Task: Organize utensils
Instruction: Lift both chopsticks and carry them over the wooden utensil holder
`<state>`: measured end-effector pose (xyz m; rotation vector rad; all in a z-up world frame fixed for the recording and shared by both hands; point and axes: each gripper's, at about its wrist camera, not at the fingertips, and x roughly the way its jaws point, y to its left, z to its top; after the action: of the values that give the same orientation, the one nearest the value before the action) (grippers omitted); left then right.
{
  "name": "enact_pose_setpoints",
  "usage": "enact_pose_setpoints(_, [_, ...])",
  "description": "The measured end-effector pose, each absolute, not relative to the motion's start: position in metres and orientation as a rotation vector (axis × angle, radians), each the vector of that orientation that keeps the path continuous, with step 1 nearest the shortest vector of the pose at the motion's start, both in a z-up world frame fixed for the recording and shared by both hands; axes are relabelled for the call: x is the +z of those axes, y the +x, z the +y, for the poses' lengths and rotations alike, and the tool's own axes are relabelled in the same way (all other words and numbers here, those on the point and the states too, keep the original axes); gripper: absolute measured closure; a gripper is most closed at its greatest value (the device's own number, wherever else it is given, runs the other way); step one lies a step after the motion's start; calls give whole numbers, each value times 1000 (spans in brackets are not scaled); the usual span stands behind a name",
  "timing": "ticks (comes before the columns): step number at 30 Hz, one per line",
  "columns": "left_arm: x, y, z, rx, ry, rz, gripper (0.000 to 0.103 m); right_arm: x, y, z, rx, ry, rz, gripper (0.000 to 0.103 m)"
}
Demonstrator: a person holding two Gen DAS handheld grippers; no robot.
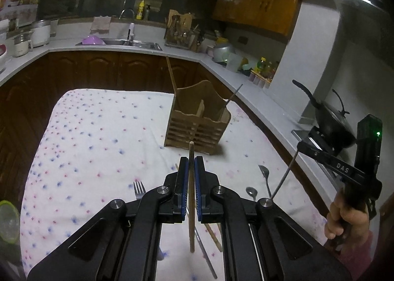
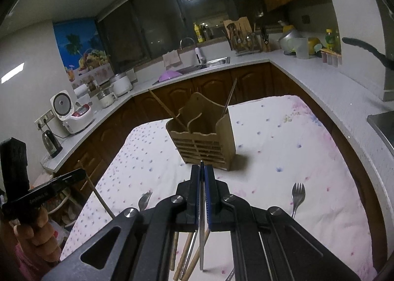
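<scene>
My left gripper point(image 1: 191, 161) is shut on a wooden chopstick point(image 1: 191, 197), held upright above the cloth, short of the wooden utensil holder point(image 1: 197, 130). My right gripper point(image 2: 202, 170) is shut on a metal chopstick point(image 2: 202, 231), also lifted, just before the holder point(image 2: 204, 140). The holder has one wooden chopstick point(image 1: 171, 74) in its left compartment and one metal chopstick point(image 1: 232, 97) in its right. A fork point(image 1: 139, 189) and two spoons point(image 1: 264, 175) lie on the cloth. More chopsticks point(image 2: 187, 254) lie under my right gripper. A fork point(image 2: 297, 196) lies to the right.
The table has a white flowered cloth point(image 1: 98, 133). A kitchen counter point(image 1: 266, 106) wraps around behind and to the right, with a sink point(image 1: 123, 42), a rice cooker point(image 2: 71, 113) and a wok point(image 1: 330, 118). A green-rimmed container point(image 1: 8, 221) sits at the left edge.
</scene>
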<state>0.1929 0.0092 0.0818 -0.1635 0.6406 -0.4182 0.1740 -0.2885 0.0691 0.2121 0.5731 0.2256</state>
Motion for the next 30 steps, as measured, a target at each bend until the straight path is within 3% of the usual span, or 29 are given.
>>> enact_pose_setpoints(16, [99,207,9,-410,-180,580,99,88,190,-292,215,226,511,99])
enact_pose_setpoints(30, [157,270,2,-400,-197,429,99,141,255,-303,176,288,355,99])
